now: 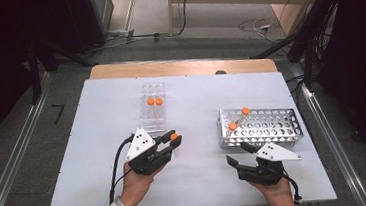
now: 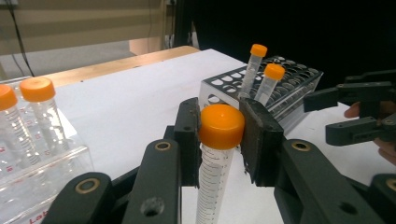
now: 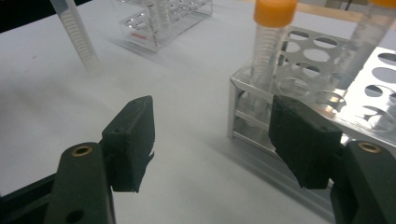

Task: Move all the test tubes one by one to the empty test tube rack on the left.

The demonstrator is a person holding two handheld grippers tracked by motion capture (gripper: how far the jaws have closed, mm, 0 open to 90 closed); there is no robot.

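My left gripper (image 1: 172,140) (image 2: 219,135) is shut on a clear tube with an orange cap (image 1: 174,137) (image 2: 221,126), held upright just above the white table between the two racks. A clear plastic rack (image 1: 152,107) (image 2: 35,154) behind it holds two orange-capped tubes (image 1: 154,101). A metal rack (image 1: 259,127) (image 2: 280,84) (image 3: 327,79) at the right holds two orange-capped tubes (image 1: 239,118) (image 2: 261,74). My right gripper (image 1: 240,154) (image 3: 212,140) stands open in front of the metal rack's near left corner, nothing between its fingers.
The white table top (image 1: 99,140) has free room in the middle and along the front. A wooden strip (image 1: 183,66) runs along its far edge. Cables and dark stands (image 1: 310,26) lie on the floor behind.
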